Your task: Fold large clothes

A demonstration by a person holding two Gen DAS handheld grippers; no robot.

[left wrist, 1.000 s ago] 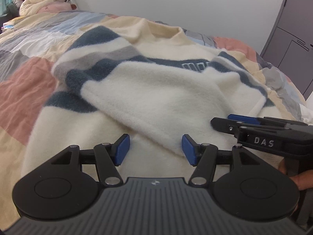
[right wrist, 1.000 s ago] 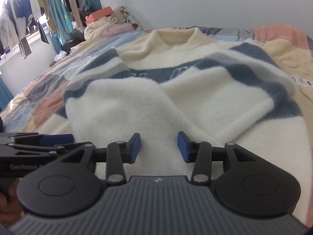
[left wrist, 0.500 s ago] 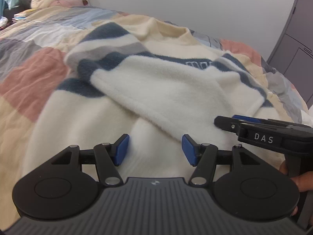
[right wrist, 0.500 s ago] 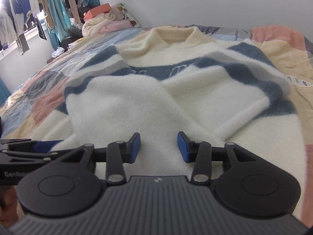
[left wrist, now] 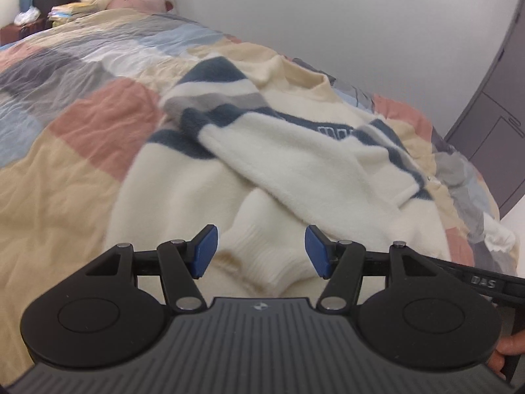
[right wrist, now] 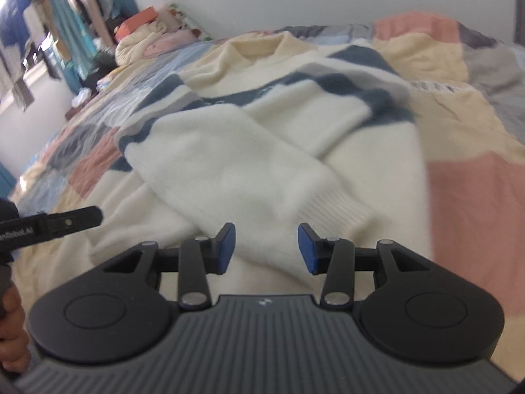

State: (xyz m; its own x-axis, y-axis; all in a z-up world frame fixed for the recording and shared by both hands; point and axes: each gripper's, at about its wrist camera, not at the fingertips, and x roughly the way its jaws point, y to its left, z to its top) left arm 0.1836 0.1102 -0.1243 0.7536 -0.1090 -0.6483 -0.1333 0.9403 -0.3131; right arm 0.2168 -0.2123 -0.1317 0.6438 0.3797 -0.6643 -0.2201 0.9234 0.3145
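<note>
The left gripper [left wrist: 261,251] hangs over the near end of a cream fleece sweater w/ navy & grey stripes [left wrist: 295,164], jaws standing fairly wide w/ nothing pinched between the blue pads [left wrist: 205,251]. Straight ahead of those pads lies a ribbed cuff [left wrist: 265,262], just under & between them but not gripped. Beyond it both sleeves are folded across the sweater's chest, one crossing over the other. The collar [left wrist: 302,78] is at the far end.

The right gripper [right wrist: 266,251] sits over the same sweater [right wrist: 262,138], jaws parted a bit narrower, empty too. A sleeve's ribbed cuff [right wrist: 334,210] lies just ahead & slightly right of its pads [right wrist: 226,251].

The sweater rests flat on a patchwork quilt [right wrist: 472,197] of pink, beige, grey & blue squares covering the bed. Far left of the right gripper, hanging clothes [right wrist: 29,23] blur by a window. In the right wrist view the other tool's black finger pokes in at left, w/ a person's hand [right wrist: 11,331] below it.
</note>
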